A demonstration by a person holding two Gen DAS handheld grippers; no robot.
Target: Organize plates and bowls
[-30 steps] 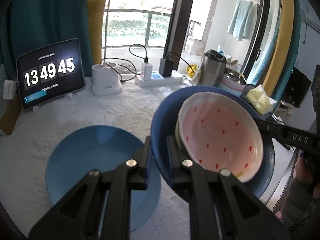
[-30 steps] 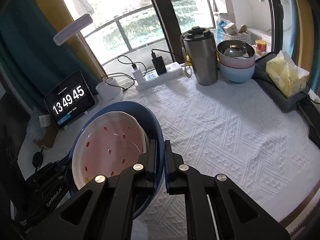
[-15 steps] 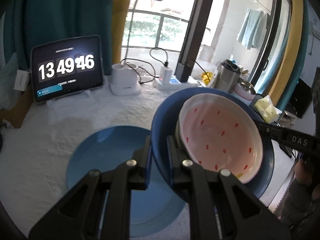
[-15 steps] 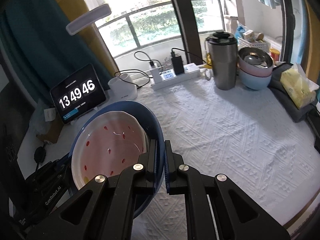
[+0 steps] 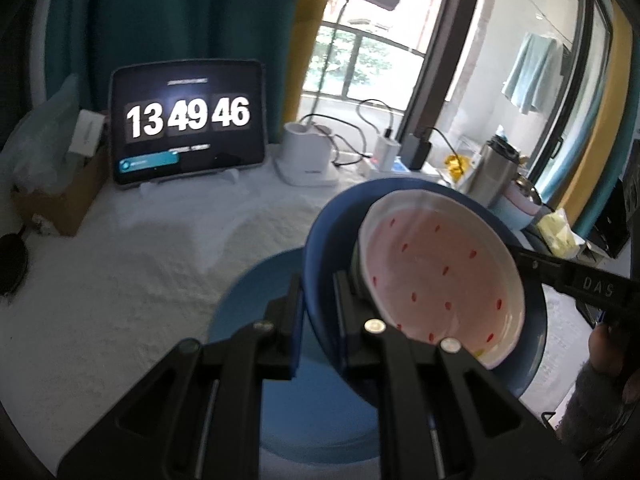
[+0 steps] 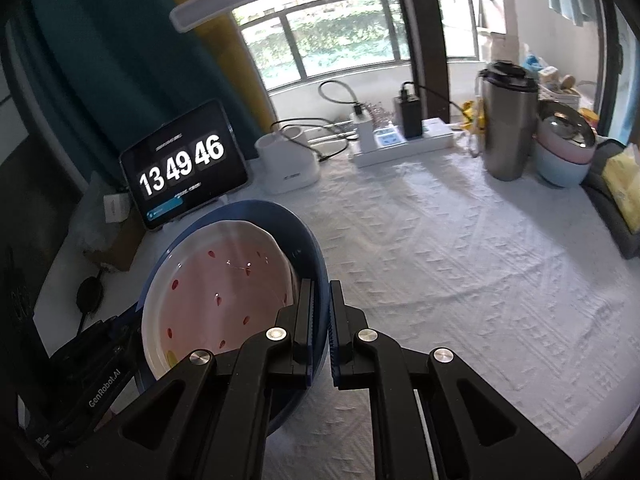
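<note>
Two-handed carry of stacked dishes. The left gripper (image 5: 316,312) and the right gripper (image 6: 320,320) each pinch opposite sides of the rim of a dark blue bowl (image 5: 320,248), held tilted above the bench (image 6: 460,272). A white plate with red specks (image 5: 436,272) rides loose inside the dark blue bowl, leaning toward its lower side. A light blue plate (image 5: 248,300) lies flat on the bench directly beneath the dark blue bowl's left edge, apparently the stacking spot. Risks, as judged: further tilt could slide the white plate over the rim; uneven motion of the two hands could twist the rim out of one narrow pinch; an off-centre descent could strike the light blue plate's edge and chip it.
</note>
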